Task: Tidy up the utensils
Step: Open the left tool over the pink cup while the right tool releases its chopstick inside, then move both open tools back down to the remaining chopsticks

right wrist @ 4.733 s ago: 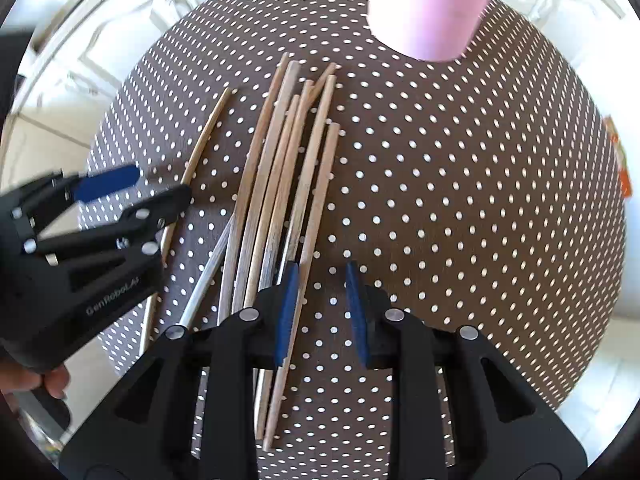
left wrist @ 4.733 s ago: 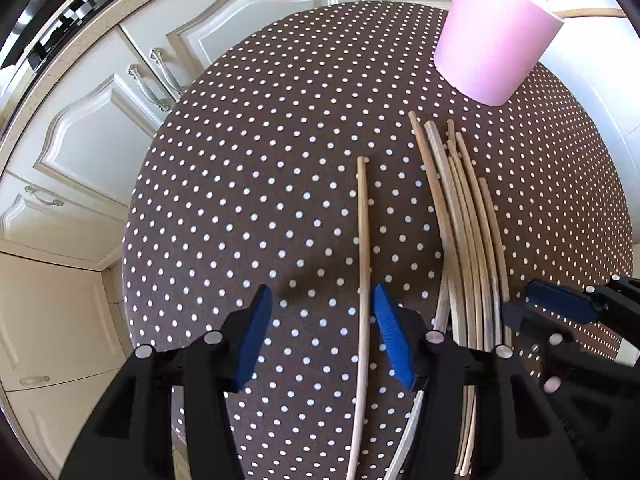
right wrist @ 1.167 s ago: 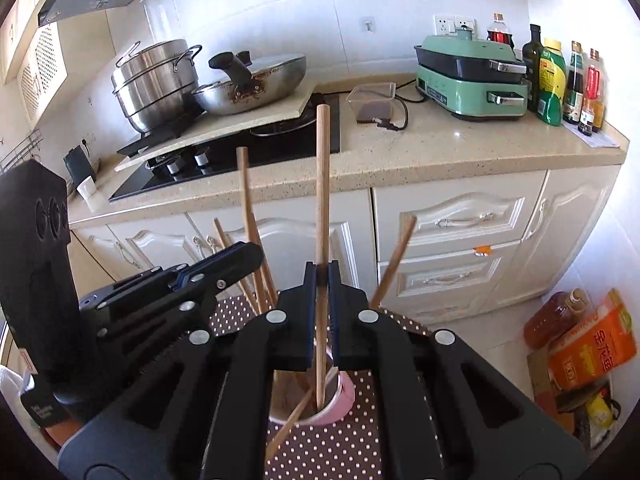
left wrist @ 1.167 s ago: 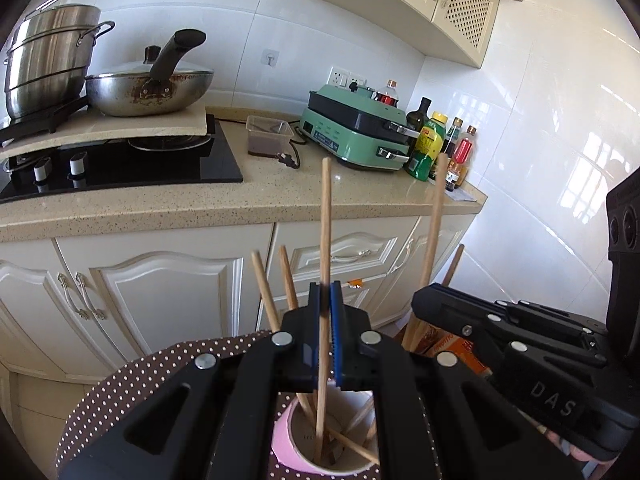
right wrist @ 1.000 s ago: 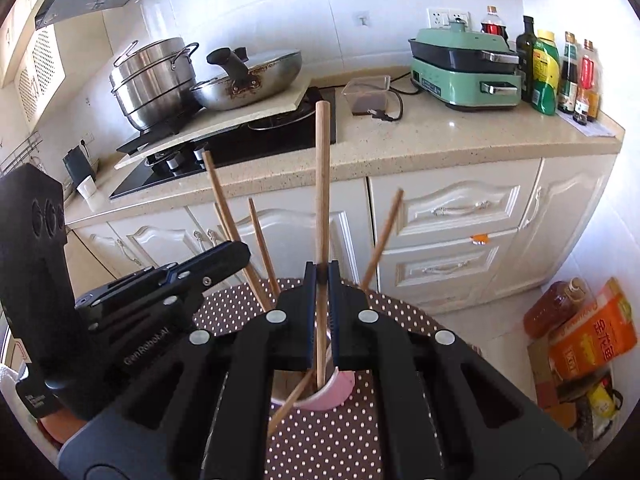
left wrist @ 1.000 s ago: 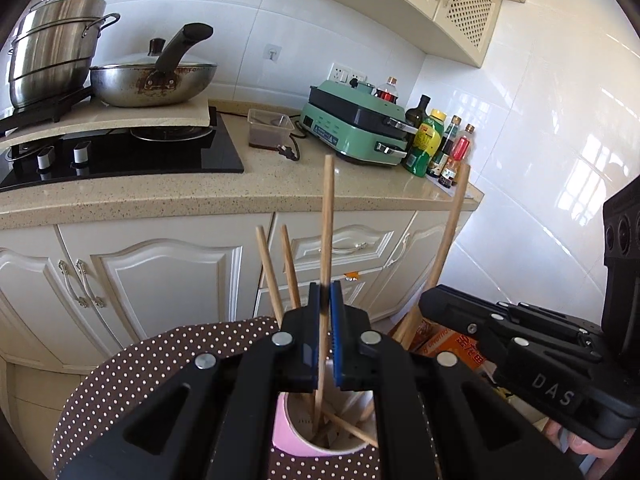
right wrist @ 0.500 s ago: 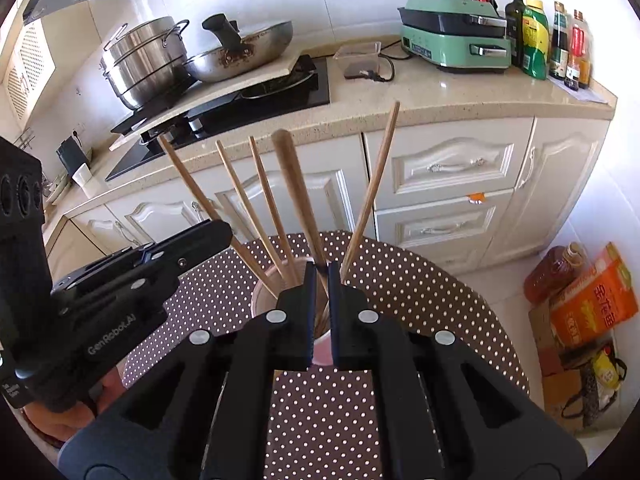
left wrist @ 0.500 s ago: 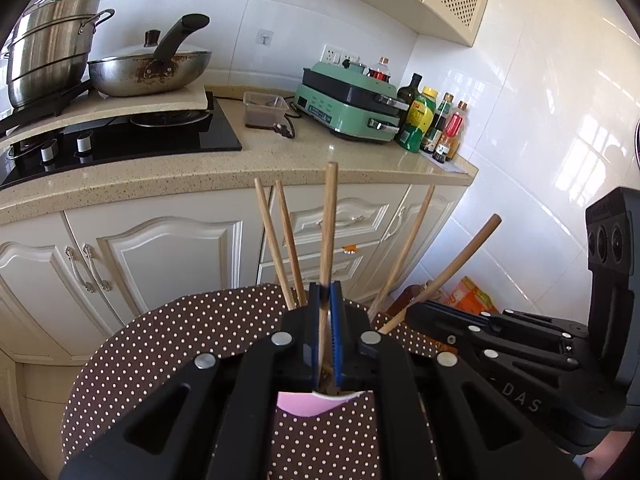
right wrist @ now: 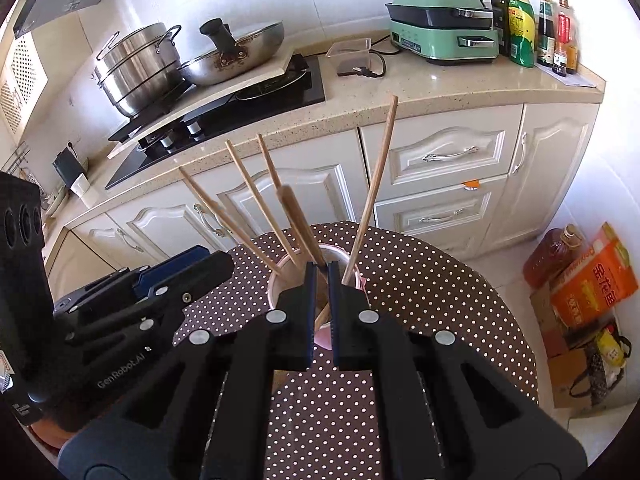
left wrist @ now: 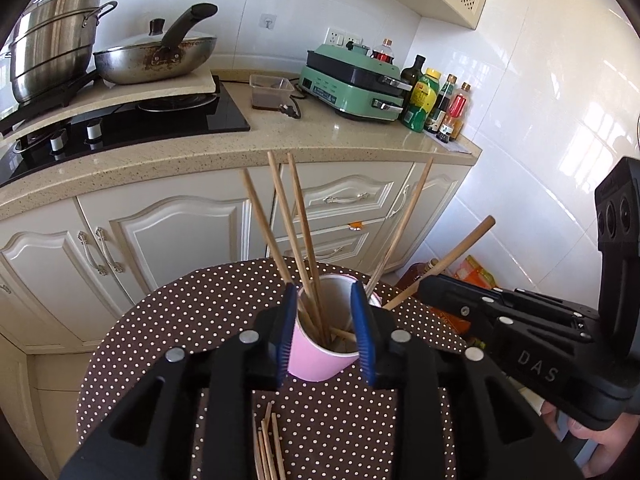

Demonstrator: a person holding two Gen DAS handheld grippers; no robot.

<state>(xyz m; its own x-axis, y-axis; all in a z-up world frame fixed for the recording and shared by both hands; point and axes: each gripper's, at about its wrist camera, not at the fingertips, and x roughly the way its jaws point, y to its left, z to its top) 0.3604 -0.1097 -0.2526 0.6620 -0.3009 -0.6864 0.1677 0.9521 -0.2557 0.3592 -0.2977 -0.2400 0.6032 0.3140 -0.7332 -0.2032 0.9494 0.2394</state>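
A pink cup (left wrist: 320, 356) stands on the round brown polka-dot table (left wrist: 160, 320) with several wooden chopsticks (left wrist: 296, 236) leaning in it. My left gripper (left wrist: 325, 330) is open, its blue pads either side of the cup's rim, holding nothing. My right gripper (right wrist: 321, 280) is just above the cup (right wrist: 280, 286); its jaws are slightly apart around a wooden chopstick (right wrist: 298, 224) that leans into the cup. In the left wrist view that chopstick (left wrist: 452, 256) slants right toward the right gripper's body (left wrist: 520, 332). More chopsticks (left wrist: 266, 448) lie on the table near me.
Behind the table runs a counter (left wrist: 280, 148) with white cabinets (left wrist: 180, 232), a stove with a wok (left wrist: 156, 56) and steel pot (left wrist: 48, 40), a green appliance (left wrist: 352, 80) and bottles (left wrist: 432, 100). Boxes and a bottle (right wrist: 580, 276) sit on the floor at right.
My left gripper has opened and let its chopstick drop into the cup. My right gripper's chopstick has sunk and tilted into the cup, and its jaws have parted slightly. Both grippers pulled back a little.
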